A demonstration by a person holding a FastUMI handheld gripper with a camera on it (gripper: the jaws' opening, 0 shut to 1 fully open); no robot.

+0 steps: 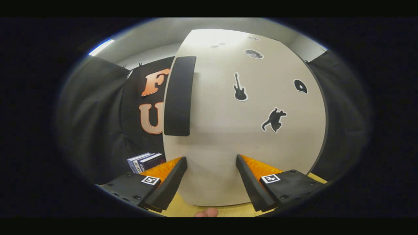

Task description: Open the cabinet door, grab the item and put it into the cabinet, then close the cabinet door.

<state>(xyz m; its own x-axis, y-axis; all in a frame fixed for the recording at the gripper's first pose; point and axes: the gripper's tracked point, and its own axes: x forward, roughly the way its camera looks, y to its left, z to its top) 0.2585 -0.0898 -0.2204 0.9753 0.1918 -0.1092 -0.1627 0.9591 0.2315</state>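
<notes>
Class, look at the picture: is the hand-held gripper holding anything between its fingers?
No: the hand-held gripper is open, with only the closed cabinet door showing in the gap between its fingers.

Yellow table [228,211] — cabinet [228,147], books [147,161]

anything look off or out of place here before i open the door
Nothing stands out. The cabinet door is shut, its handle straight, and the open gripper faces it. The boxed item sits beside the cabinet.

Strong fisheye bulge; cabinet door [241,130] edges bow outward. Bright overhead glare washing out door's top, dimmer toward bottom. Ceiling light strip [101,47] blown out, blue fringe. Soft shadow beside door handle [179,96]. Slightly soft focus, edges vignetted dark.
</notes>
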